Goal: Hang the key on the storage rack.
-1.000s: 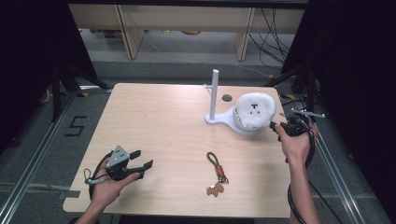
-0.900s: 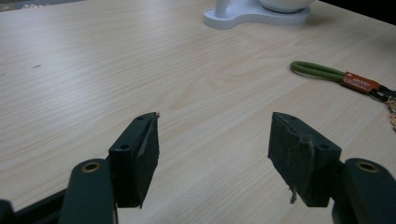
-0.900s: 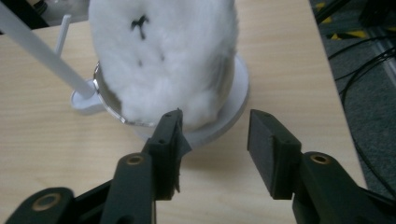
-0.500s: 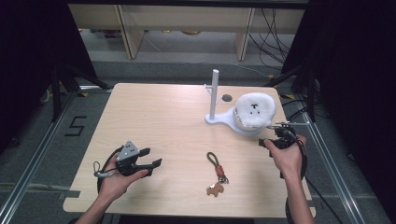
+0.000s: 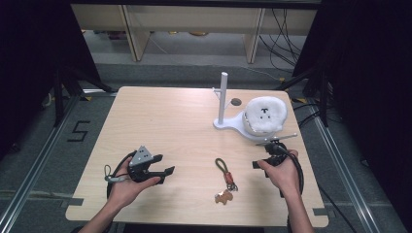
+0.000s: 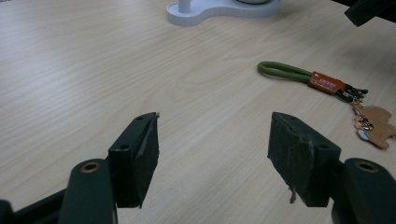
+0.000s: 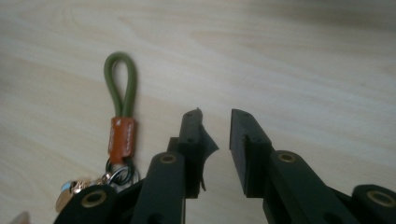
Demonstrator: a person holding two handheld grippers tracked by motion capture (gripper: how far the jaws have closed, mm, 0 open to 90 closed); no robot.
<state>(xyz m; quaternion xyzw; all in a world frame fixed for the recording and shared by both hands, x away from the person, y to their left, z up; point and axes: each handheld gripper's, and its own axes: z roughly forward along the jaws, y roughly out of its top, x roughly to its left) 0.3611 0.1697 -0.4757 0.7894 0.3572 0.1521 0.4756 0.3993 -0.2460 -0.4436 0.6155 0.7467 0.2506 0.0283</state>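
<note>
A pale wooden tabletop with rounded corners (image 5: 160, 121) stands on a grey carpeted floor (image 5: 43, 160). To its left a black numeral five (image 5: 77, 131) is marked on the floor, beside a long metal rail (image 5: 34, 170) that runs along the ground. Behind the tabletop stands light wooden shelving (image 5: 189, 24), with black cables (image 5: 284, 29) hanging at its right. Dark black curtains (image 5: 369, 73) close off both sides.

Keychain (image 5: 225, 178) lies on the table (image 5: 165, 121) near its front edge, between the left gripper (image 5: 163, 174) and the right gripper (image 5: 257, 165). Behind it stands a post stand (image 5: 224, 104); a plush toy (image 5: 265, 114) rests on the stand's right end.
</note>
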